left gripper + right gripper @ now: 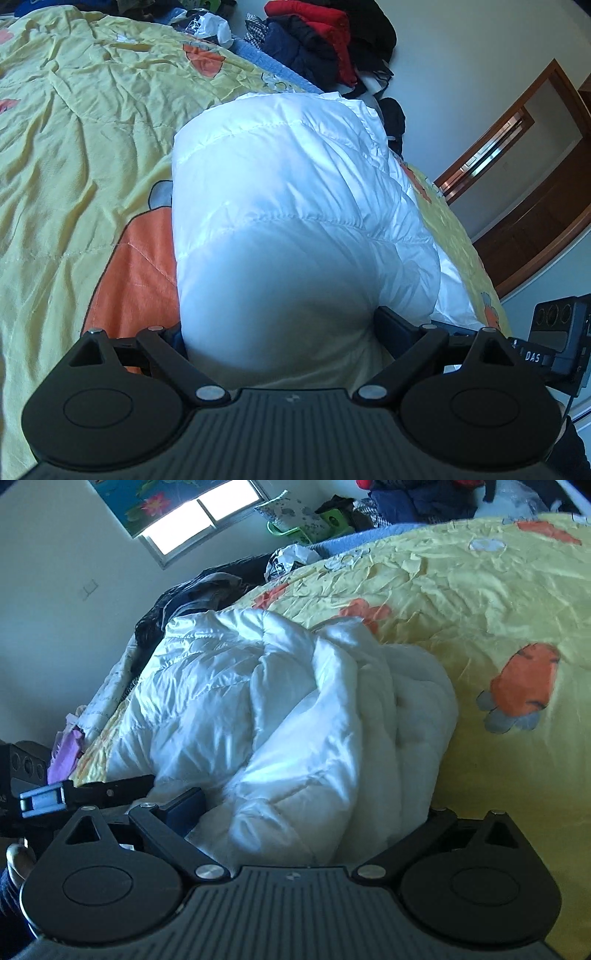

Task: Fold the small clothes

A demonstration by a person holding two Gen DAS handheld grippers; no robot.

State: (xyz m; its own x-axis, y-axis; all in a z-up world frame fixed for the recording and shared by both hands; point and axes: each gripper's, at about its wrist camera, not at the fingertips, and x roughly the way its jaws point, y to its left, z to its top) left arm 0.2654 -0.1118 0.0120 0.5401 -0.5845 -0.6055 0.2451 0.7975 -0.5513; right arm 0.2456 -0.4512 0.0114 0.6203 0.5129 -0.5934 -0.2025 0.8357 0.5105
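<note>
A white puffy quilted jacket (295,206) lies folded into a thick bundle on the yellow bedspread (81,140). My left gripper (280,332) has its fingers spread wide on either side of the near end of the bundle; the jacket bulges between them and hides the fingertips. In the right wrist view the same jacket (280,709) lies crumpled, and my right gripper (310,812) also straddles its near end, jaws wide apart, with padding pressed between them. The left gripper's body shows at the left edge of the right wrist view (40,797).
A pile of red, navy and black clothes (317,40) lies at the far side of the bed. A wooden door frame (517,158) is at the right. Dark clothes (192,594) lie beyond the jacket, below a window (195,513).
</note>
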